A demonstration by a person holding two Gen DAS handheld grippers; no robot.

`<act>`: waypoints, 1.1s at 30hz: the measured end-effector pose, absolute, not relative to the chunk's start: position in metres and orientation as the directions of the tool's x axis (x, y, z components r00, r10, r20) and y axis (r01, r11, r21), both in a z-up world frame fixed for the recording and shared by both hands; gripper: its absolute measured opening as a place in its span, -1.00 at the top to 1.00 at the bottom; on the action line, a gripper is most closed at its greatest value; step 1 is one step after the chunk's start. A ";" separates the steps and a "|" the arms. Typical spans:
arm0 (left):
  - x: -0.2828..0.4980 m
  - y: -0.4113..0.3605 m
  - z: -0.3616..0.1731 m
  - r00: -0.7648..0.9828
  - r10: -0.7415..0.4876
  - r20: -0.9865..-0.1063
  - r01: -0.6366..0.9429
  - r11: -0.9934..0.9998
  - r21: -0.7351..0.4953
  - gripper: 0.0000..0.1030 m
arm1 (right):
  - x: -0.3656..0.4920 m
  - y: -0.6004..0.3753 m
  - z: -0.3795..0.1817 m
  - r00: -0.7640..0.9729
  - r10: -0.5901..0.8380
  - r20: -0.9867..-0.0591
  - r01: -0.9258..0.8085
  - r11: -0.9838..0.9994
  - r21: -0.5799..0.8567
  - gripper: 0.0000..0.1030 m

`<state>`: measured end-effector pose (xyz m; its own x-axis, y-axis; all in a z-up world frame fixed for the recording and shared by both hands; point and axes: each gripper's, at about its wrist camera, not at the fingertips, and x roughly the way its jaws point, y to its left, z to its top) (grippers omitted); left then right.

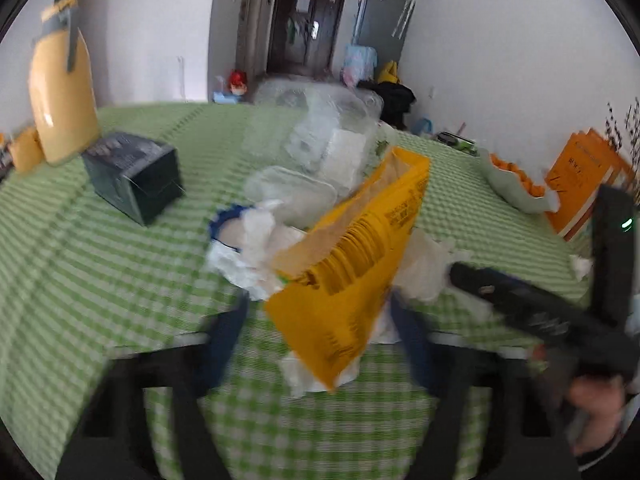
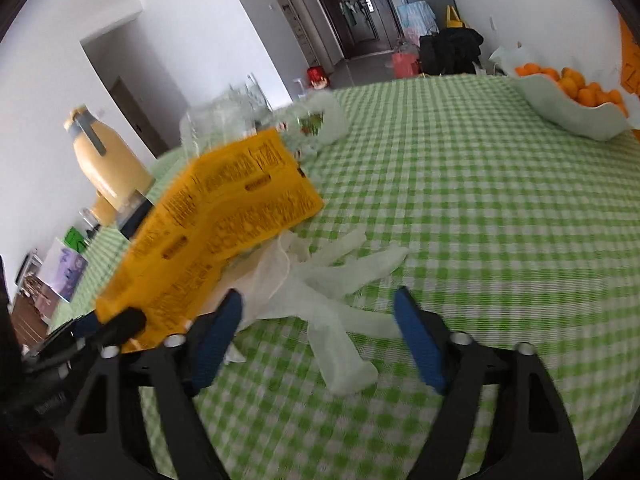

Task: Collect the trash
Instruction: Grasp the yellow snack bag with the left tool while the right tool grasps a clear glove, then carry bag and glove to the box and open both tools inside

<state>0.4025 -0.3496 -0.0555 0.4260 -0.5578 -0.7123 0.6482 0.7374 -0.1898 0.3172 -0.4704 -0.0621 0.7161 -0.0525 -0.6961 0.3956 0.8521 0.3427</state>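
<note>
Table [image 2: 500, 200] under green checked cloth carries the trash heap. Yellow printed packet [image 1: 352, 264] stands tilted above crumpled white tissues [image 1: 256, 252], by the clear plastic containers [image 1: 292, 188]. Left gripper [image 1: 320, 316]: blue pads either side of the packet's lower end; blur hides whether they press it. Right gripper [image 2: 320, 312]: jaws spread, nothing held, straddling pale disposable gloves [image 2: 340, 280] lying on the cloth beside the packet.

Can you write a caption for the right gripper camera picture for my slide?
Right gripper open over crumpled clear gloves on the green checked tablecloth, beside a yellow packet.
</note>
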 end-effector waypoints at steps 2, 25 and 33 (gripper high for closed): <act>0.398 -0.353 -0.051 0.385 -0.595 -0.706 0.688 0.695 -0.209 0.74 | 0.320 -0.466 -0.064 0.707 -0.063 -0.704 0.381 0.873 0.304 -0.04; 0.287 -0.237 0.113 0.647 -0.624 -0.439 0.674 0.736 -0.052 1.00 | 0.279 -0.473 -0.017 0.803 -0.153 -0.576 0.386 0.870 0.307 0.96; 0.270 -0.105 0.135 0.794 -0.463 -0.393 0.473 0.878 -0.079 1.00 | 0.267 -0.429 0.023 0.873 -0.072 -0.482 0.249 0.916 0.315 0.96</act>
